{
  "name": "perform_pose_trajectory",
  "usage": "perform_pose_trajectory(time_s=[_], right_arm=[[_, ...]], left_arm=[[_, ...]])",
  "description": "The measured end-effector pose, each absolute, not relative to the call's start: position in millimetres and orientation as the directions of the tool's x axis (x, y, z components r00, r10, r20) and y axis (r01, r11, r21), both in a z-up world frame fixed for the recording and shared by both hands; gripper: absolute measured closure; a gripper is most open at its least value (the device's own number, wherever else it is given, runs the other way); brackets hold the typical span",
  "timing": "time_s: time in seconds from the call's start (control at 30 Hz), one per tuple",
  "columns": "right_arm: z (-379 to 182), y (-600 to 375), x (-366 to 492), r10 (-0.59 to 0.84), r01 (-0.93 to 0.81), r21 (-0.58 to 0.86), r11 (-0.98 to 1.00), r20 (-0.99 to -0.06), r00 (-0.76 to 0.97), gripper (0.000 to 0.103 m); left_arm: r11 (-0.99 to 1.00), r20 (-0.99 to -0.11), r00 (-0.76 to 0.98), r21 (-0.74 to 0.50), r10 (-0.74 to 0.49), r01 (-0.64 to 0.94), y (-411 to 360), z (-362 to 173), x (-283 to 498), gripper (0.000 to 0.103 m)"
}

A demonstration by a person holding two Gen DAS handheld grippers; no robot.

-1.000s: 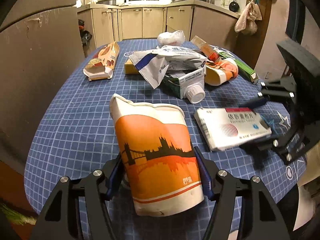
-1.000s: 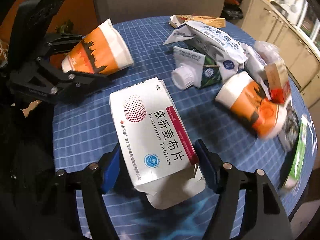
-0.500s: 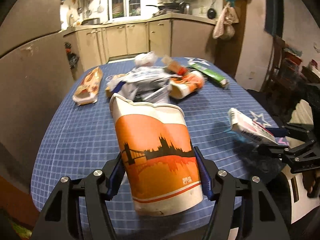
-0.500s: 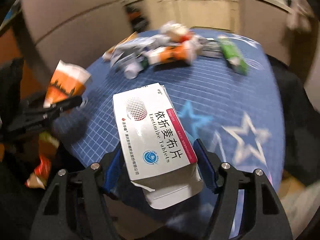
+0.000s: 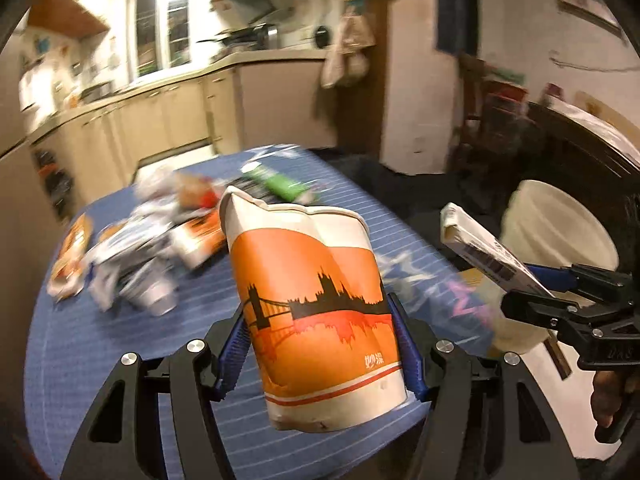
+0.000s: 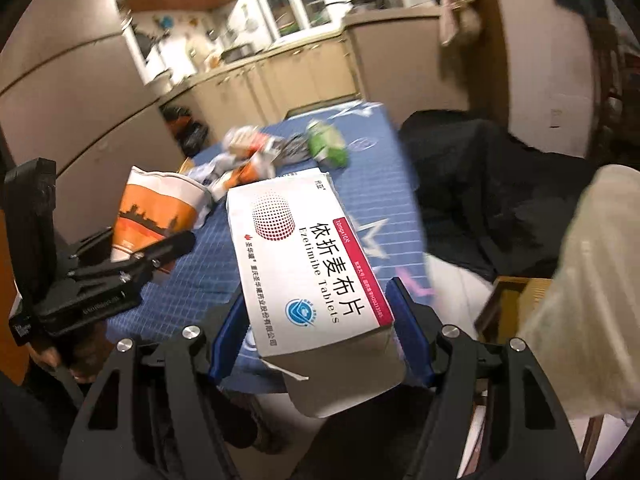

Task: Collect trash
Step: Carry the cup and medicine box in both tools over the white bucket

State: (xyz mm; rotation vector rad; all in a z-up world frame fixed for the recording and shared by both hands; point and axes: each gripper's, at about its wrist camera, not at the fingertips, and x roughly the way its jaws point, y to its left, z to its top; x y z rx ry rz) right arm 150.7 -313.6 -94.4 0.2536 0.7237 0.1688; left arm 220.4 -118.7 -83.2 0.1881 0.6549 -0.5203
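Blur smears the table's trash heap (image 5: 148, 248); left fingers (image 5: 236, 344) clamp the cup (image 5: 316, 312), right fingers (image 6: 228, 332) the tablet box (image 6: 308, 264).

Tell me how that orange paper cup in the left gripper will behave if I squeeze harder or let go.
The orange paper cup is probably thin and soft: its rim is already crumpled. The left gripper pinching harder would likely flatten it. It looks empty and light, so once released it should drop slowly and may roll.

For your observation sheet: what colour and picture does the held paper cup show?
Orange band with a black city skyline on the white paper cup, clearest in the left wrist view.
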Motion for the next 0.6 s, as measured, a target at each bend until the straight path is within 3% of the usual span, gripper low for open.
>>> perform_pose_trajectory(time_s=[0.6], right_arm=[[-59.2,-467.8,77.1,-0.149,0.335,0.265,0.904,-0.539,0.829,0.039]], left_arm=[[0.578,-0.573,0.464,-0.021,-0.676,0.816,-315.2,-62.0,199.4,0.038]])
